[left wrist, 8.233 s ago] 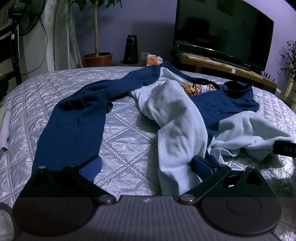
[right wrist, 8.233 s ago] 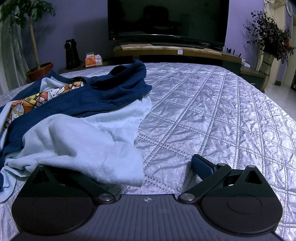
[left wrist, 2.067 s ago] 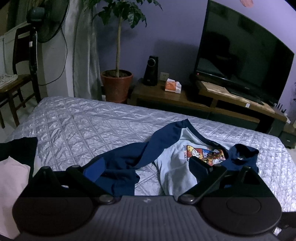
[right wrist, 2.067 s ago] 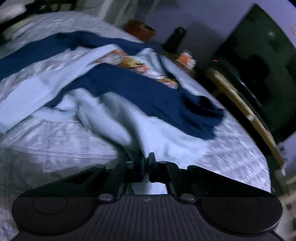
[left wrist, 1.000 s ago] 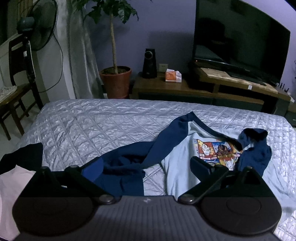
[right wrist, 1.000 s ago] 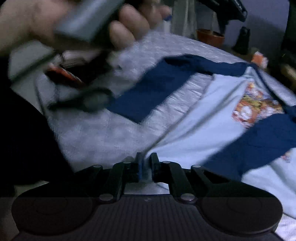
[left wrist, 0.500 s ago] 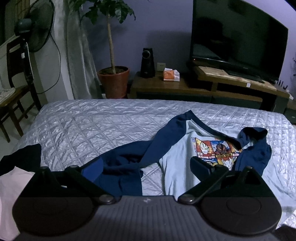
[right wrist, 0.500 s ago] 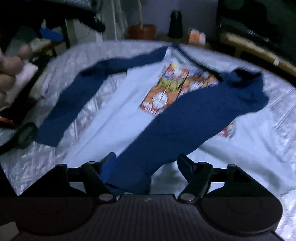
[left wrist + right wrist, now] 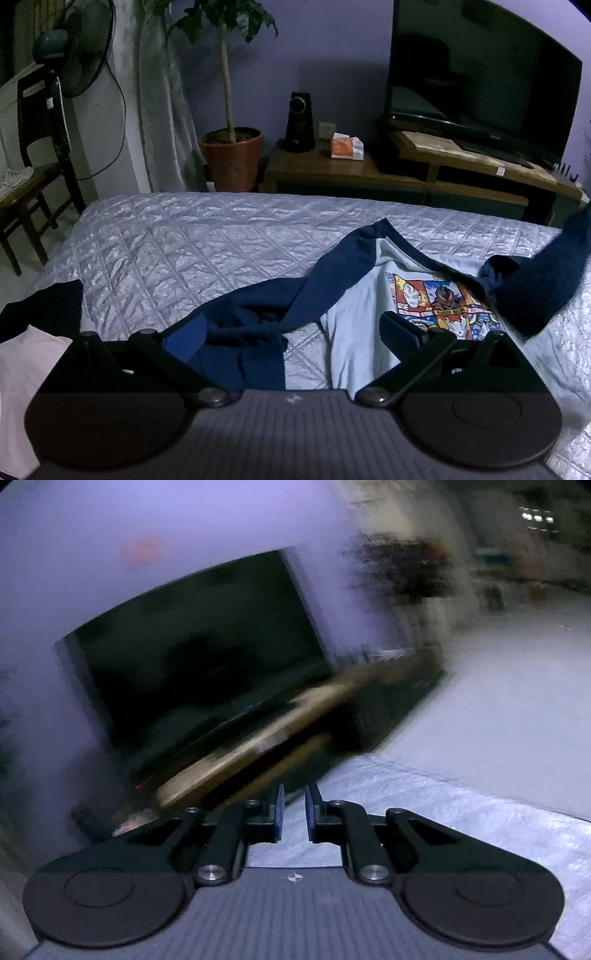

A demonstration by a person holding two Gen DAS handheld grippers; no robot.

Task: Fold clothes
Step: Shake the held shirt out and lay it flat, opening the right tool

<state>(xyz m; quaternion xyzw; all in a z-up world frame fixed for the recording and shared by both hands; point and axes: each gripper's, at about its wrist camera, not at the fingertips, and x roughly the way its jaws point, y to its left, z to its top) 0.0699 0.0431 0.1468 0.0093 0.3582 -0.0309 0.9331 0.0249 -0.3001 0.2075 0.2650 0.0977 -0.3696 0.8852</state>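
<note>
Nearest me, my left gripper (image 9: 291,332) hangs over the near edge of the bed with its jaws spread wide and nothing between them; one blue pad sits over the dark cuff, the other over the pale body of the shirt, neither pressing. Just beyond lies the long-sleeved shirt, light blue with navy sleeves and a cartoon print on the chest (image 9: 373,295), spread face up on the silver quilted bedspread (image 9: 177,251). Its left-hand navy sleeve (image 9: 280,302) is bunched and twisted toward me. At the right edge, another navy sleeve (image 9: 543,291) appears lifted off the quilt, blurred.

My right gripper (image 9: 294,808) is swinging fast, its view smeared. Its jaws are closing to a narrow gap, and I see no cloth between the pads there, only bedspread and the dark flat television (image 9: 199,664) on its wooden stand beyond.

I judge I am at the flattening stage, before any fold. Next I need the right gripper steadied, then both sleeves straightened out flat, then folded across the chest.
</note>
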